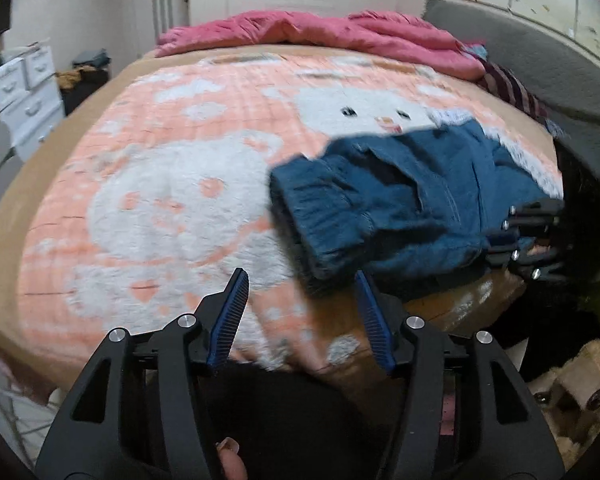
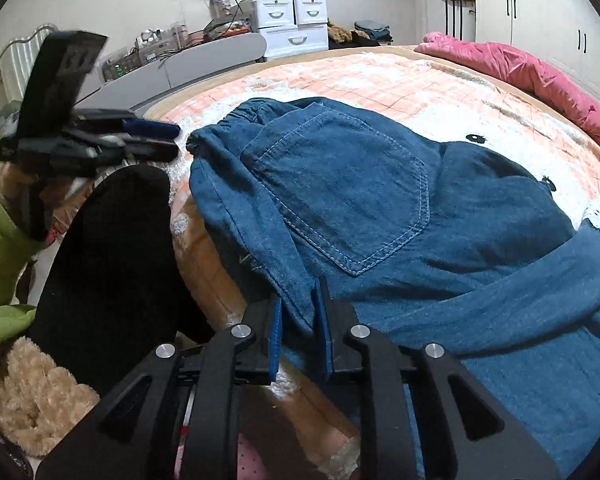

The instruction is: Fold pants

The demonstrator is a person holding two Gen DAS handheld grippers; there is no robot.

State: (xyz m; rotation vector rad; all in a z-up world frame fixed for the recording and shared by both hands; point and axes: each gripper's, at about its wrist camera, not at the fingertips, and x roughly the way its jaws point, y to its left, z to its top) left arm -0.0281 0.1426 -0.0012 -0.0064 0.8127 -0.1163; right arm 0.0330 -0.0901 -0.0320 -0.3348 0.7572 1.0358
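— So how far along was it?

— Partly, I'd judge. At bottom centre of the right view the right gripper [image 2: 300,316] pinched the pants [image 2: 380,216]' near edge; the left gripper [image 1: 300,308] stood spread, empty. Leg already doubled across the bed blanket [image 1: 160,184].

— Pointing where?

— Long axis crosswise, waistband toward upper left.

Pants [image 1: 400,196] blurred in left view; right claw [image 1: 528,240] perhaps half-hidden.
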